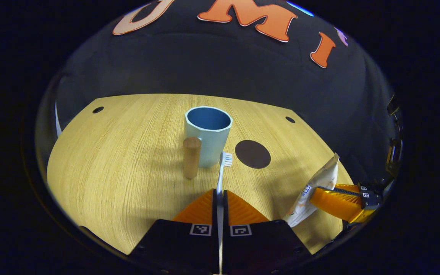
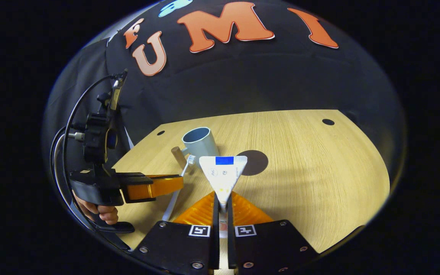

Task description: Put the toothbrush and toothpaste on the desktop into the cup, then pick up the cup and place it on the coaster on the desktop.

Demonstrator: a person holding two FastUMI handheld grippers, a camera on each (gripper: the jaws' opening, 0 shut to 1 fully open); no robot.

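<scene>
Left claw (image 1: 220, 194) around toothbrush (image 1: 223, 168); toothpaste (image 2: 224, 173) print seemingly illegible

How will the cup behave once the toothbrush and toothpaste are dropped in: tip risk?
The cup stands upright on the table, tall with a side handle, so probably stable but tippable if nudged high. The toothbrush in the left gripper is long and will likely lean on the rim. The toothpaste tube looks soft and may flex.

Wooden desktop (image 1: 128, 160), blue cup (image 1: 209, 137), dark round coaster (image 1: 253, 154)
</scene>
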